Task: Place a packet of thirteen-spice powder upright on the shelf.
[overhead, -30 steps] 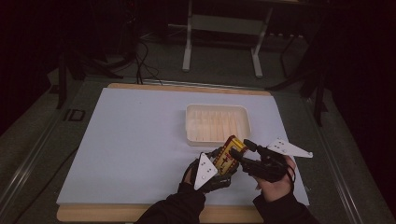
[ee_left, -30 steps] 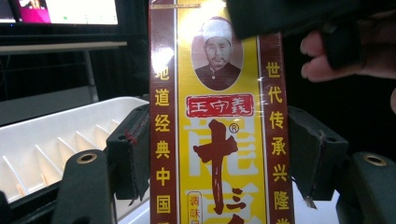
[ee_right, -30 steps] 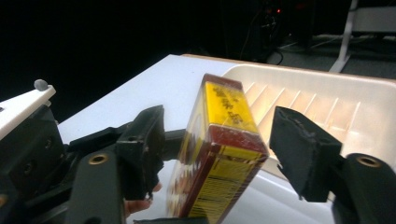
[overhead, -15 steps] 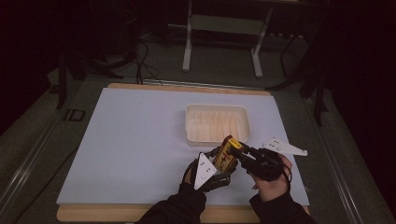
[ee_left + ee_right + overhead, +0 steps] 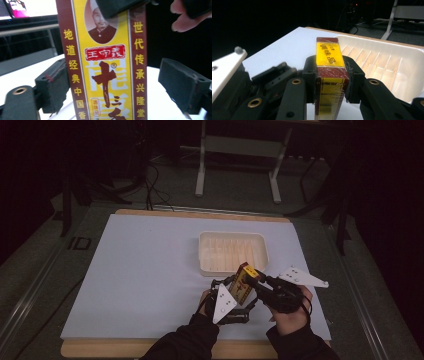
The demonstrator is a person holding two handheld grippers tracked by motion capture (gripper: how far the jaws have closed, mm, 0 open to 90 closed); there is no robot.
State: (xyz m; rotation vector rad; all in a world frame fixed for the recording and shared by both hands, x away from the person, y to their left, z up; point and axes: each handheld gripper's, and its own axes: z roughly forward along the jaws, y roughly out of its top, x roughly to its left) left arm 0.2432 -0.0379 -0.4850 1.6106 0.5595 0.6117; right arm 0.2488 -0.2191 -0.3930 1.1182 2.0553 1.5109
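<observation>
A tall yellow and maroon seasoning box [image 5: 243, 280] is held above the white mat, near its front edge. My right gripper [image 5: 254, 279] is shut on the box's upper end; in the right gripper view both pads press its maroon sides [image 5: 329, 52]. My left gripper [image 5: 227, 289] sits lower on the box [image 5: 105, 70]. Its jaws have just been opening and now stand open, the box still between them. The right pad [image 5: 182, 87] is well clear of the box and the left pad [image 5: 53, 85] sits beside its edge.
A white ribbed tray [image 5: 260, 240] lies just beyond the grippers, towards the mat's back right; its rim [image 5: 402, 47] is close behind the box. The white mat [image 5: 140, 270] lies on a wooden board. Dark stands and cables are past the table.
The right gripper came in from the right and closed on the box's top end. The left gripper stayed in place and its jaws have let go of the box.
</observation>
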